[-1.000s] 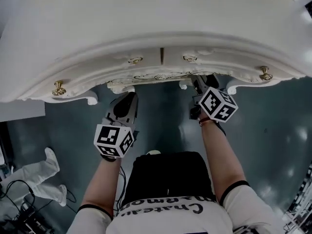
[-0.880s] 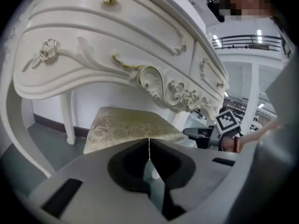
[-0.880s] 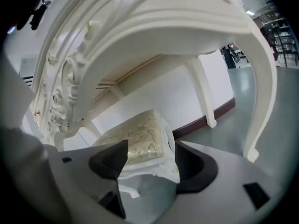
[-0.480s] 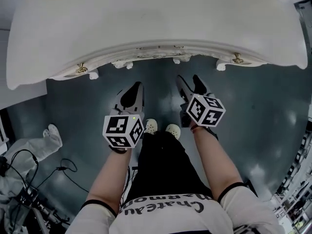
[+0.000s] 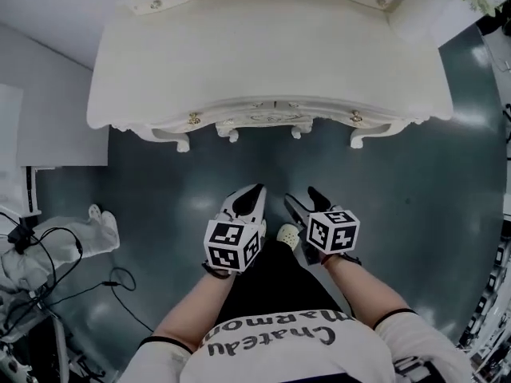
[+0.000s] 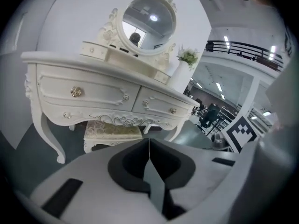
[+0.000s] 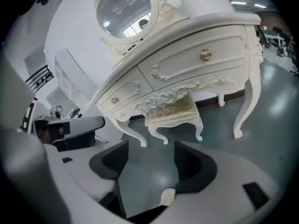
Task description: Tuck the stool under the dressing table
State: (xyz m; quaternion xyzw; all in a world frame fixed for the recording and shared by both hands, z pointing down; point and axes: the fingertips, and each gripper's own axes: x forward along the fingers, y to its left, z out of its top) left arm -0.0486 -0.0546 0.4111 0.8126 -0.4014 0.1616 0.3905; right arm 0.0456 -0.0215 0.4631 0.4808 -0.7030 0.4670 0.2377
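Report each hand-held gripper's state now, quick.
Left hand-held gripper: closed, holding nothing.
Right hand-held gripper: open, holding nothing.

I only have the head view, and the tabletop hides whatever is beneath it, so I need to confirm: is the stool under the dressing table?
Observer: Yes. The left gripper view shows the stool beneath the dressing table, its patterned cushion below the carved apron, between the table's legs.
Operator: Is the left gripper holding anything?
Observer: No. The left gripper has its jaws together with nothing between them.
Operator: And the right?
Observer: The right gripper has its jaws apart; between them only the floor and a shoe tip show.
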